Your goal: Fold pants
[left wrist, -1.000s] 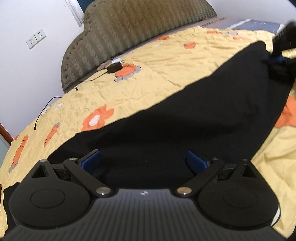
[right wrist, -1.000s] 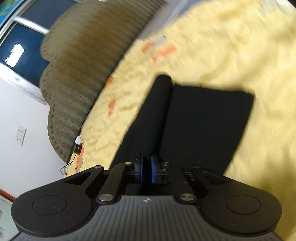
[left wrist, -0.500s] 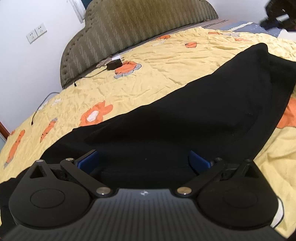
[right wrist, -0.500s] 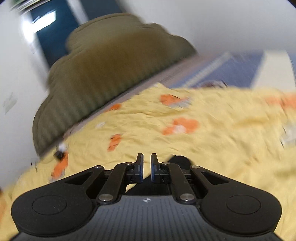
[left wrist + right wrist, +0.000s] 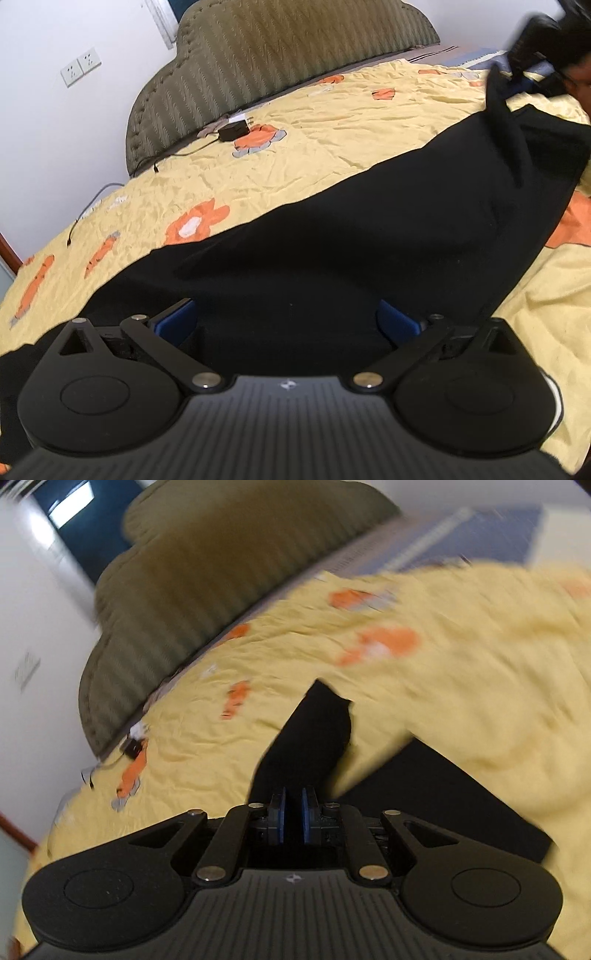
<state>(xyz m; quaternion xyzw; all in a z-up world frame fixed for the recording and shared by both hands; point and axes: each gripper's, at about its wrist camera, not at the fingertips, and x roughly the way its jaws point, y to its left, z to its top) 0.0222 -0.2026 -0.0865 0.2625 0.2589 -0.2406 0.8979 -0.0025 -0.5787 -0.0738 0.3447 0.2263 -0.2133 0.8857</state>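
Now the black pants (image 5: 369, 240) lie on the bed's yellow bedspread (image 5: 295, 129); the right hand-held gripper (image 5: 293, 819) pinches a lifted corner, while the left hand-held gripper (image 5: 286, 325) gapes wide above the fabric.

- A white wall (image 5: 55, 129) with a double socket (image 5: 80, 66) is seen.
- An olive padded headboard (image 5: 280, 51) backs the bed.
- A dark window (image 5: 74, 520) is possibly shown, blurred.

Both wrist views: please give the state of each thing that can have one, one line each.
pants: spread on the bedspread, one corner lifted.
left gripper: open, jaws wide apart over the pants.
right gripper: shut on the pants, holding the raised corner.
bedspread: wrinkled.
charger: lying near the headboard, cable attached.
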